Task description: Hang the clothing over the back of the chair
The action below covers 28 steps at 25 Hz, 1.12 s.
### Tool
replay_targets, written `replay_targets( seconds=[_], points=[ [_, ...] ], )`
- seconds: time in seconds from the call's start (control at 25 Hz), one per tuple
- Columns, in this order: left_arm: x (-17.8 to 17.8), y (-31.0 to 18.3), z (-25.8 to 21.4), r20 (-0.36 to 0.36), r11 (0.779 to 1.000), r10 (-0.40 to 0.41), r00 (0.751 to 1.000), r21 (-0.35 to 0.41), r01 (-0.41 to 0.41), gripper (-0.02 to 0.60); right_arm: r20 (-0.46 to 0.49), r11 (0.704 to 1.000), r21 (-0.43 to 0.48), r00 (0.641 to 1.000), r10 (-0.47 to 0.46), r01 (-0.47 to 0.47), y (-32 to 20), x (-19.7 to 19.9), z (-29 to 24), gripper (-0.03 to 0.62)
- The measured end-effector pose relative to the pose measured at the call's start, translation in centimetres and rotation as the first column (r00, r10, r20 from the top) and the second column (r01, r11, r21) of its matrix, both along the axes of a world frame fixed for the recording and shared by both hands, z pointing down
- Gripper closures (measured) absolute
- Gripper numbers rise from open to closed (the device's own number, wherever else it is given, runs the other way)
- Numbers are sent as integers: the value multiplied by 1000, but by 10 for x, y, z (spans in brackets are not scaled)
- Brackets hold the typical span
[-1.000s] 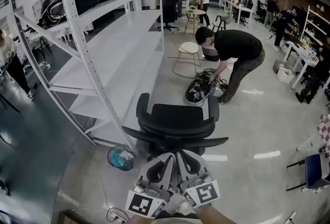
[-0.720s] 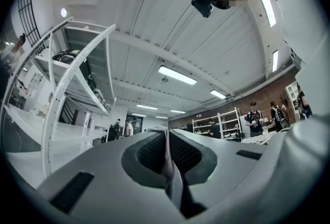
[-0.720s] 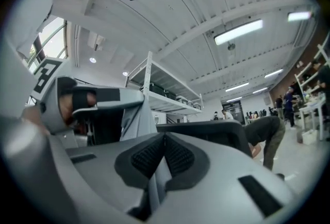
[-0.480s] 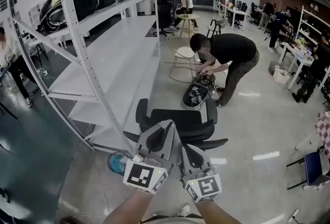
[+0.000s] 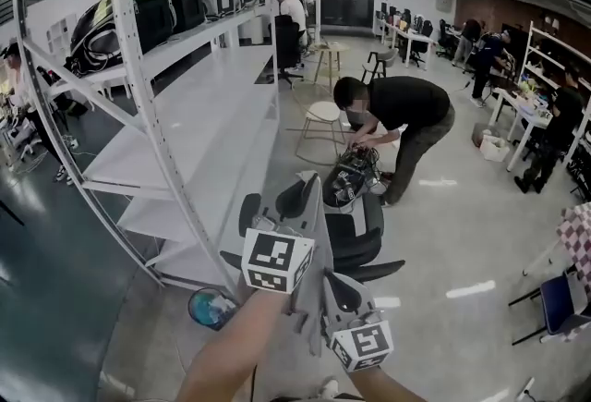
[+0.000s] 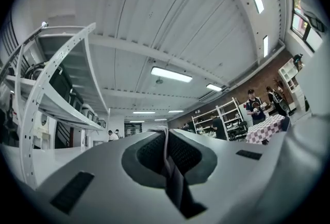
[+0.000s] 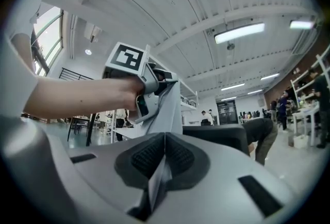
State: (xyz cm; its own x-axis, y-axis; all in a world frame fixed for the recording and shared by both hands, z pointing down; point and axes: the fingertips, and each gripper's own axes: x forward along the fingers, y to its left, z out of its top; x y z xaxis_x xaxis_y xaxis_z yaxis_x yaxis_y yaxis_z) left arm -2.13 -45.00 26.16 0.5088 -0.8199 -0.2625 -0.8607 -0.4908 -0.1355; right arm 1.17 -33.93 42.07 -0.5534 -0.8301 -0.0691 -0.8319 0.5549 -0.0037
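Left tongs (image 5: 307, 192) have gone up and forward since a second ago. They were low, side by side with the right tongs (image 5: 332, 285) on the near side of the chair (image 5: 360, 238). Now they sit high and overlap the left part of the chair back in the head view. Right tongs have barely shifted and are still low, on the near side of the chair, below the left ones.

Left tongs (image 6: 166, 138) are pressed together, pinching a thin pale fold of the grey garment (image 6: 172, 176). Right tongs (image 7: 164, 140) are also clamped, with a grey edge of the same garment (image 7: 157, 182) nipped between the pads.

In the head view the grey garment (image 5: 312, 308) runs as a narrow strip down from the left tongs toward the right ones. It is all on the near side of the chair and not touching it as far as I can tell. Most of the cloth hangs out of frame below.

The right gripper view shows the left tongs (image 7: 154, 89) raised on the near side of the black chair back (image 7: 221, 138), with the top edge of the back about level with them.

What it means: this looks like the lift step. One corner is going up to clear the top of the back while the other is held as an anchor. Nothing is draped yet and the chair back is bare. Likely next is raising the right corner too, then carrying both over the top edge.

Beyond the chair a person (image 5: 397, 114) bends over a bag on the floor. A white rack (image 5: 138, 114) stands left of the chair.
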Motion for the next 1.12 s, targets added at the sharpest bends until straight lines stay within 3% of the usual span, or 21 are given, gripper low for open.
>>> replay_targets(
  seconds=[0.12,0.36,0.52,0.72,0.76,0.84,0.92,0.96,1.04,1.12],
  points=[
    [3,-26,1,35,1000,-5,999,-28,6,568,-7,1000,-11,1000,5,-5,-4,-1,2,579],
    [25,-71,39,180,973,78,981,-229,-36,555,7,999,-45,1000,-5,5,-18,-5,4,579],
    [33,-83,57,247,944,142,959,-326,-56,348,21,999,-35,1000,-2,2,-24,-5,-2,579],
    [35,-88,67,350,928,182,919,-369,-43,321,25,1000,-25,1000,-10,10,-27,-9,-3,579],
    [35,-90,71,345,911,211,915,-409,-56,321,25,1000,-25,1000,-11,12,-27,-10,-2,579],
    [32,-91,84,327,844,293,898,-531,-82,321,25,999,-29,1000,-14,15,-27,-13,-2,579],
    [24,-91,98,348,774,362,865,-629,-71,318,23,999,-32,1000,-16,16,-28,-14,-2,579],
    [18,-91,102,372,755,383,845,-654,-54,318,22,999,-31,1000,-16,17,-29,-15,-1,579],
    [8,-91,106,417,737,413,810,-675,-28,304,20,999,-27,1000,-17,18,-31,-16,0,579],
    [-2,-90,111,489,742,427,761,-670,13,299,15,999,-26,1000,-20,20,-32,-17,1,579]
  ],
)
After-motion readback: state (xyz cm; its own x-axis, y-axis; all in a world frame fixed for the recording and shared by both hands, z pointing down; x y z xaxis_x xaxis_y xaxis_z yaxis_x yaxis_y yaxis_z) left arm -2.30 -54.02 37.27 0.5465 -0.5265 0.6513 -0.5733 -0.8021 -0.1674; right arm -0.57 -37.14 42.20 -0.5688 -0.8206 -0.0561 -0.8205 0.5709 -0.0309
